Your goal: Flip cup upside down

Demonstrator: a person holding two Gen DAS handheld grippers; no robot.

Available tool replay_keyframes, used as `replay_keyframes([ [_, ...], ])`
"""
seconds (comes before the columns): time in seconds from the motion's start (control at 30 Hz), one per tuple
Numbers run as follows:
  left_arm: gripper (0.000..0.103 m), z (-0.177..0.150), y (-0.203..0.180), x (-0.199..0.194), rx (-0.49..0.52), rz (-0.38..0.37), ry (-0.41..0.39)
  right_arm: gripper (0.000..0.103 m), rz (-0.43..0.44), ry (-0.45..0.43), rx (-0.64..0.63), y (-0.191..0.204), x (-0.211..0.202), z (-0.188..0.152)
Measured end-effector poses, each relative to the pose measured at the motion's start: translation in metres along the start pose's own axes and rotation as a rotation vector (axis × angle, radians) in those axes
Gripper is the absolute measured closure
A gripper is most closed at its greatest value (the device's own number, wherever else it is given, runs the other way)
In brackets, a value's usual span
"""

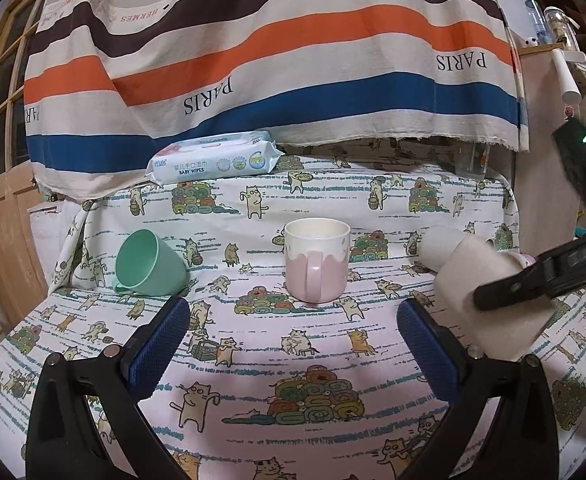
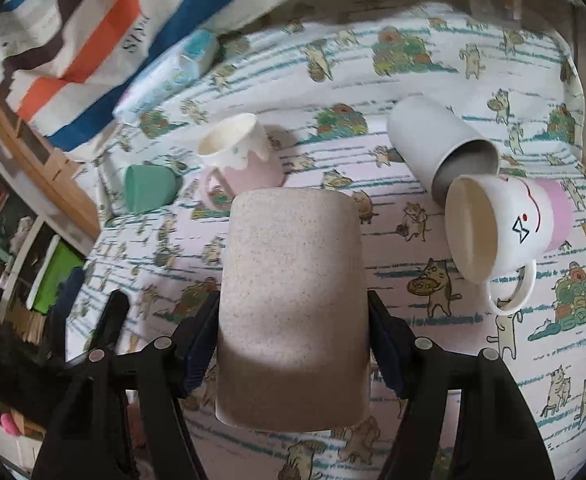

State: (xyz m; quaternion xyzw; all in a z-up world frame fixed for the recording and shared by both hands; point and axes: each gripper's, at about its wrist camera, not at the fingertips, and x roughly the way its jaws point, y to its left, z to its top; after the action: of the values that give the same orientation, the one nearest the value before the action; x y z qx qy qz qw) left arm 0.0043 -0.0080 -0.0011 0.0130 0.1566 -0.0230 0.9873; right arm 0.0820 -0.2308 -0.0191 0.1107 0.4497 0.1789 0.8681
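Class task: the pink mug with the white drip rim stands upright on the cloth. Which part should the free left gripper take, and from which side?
Grip the pink mug across its round body, below the rim, coming level from the front. The left gripper is open and already faces it. The handle points at the gripper, so straddle it.

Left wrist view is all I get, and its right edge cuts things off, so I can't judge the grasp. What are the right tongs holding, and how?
Observer: The right tongs are shut on the beige speckled cup, with one finger on each side of its wall.
Operator: Is anything beyond it that I'm missing?
Observer: A white mug with a pink band and a drawn face lies on its side on the cat-print cloth.
Operator: Is it clear of other things?
Observer: No. Its rim is right beside the open mouth of a pale tumbler, which is also on its side. I cannot tell whether they touch.
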Motion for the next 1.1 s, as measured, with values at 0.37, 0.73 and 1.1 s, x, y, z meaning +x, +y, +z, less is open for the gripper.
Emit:
replay_keyframes([
  [0.37,0.0,-0.001,0.001,0.0,-0.001,0.001,0.002,0.017,0.016,-0.042,-0.083,0.004,0.022,-0.011],
  [0.73,0.0,-0.001,0.002,0.001,0.0,0.0,0.001,0.012,-0.063,-0.397,-0.176,-0.04,-0.043,-0.041],
  [1.1,0.0,-0.001,-0.007,0.0,0.038,0.006,-0.001,0.0,-0.278,-0.695,-0.201,-0.066,-0.082,-0.064],
])
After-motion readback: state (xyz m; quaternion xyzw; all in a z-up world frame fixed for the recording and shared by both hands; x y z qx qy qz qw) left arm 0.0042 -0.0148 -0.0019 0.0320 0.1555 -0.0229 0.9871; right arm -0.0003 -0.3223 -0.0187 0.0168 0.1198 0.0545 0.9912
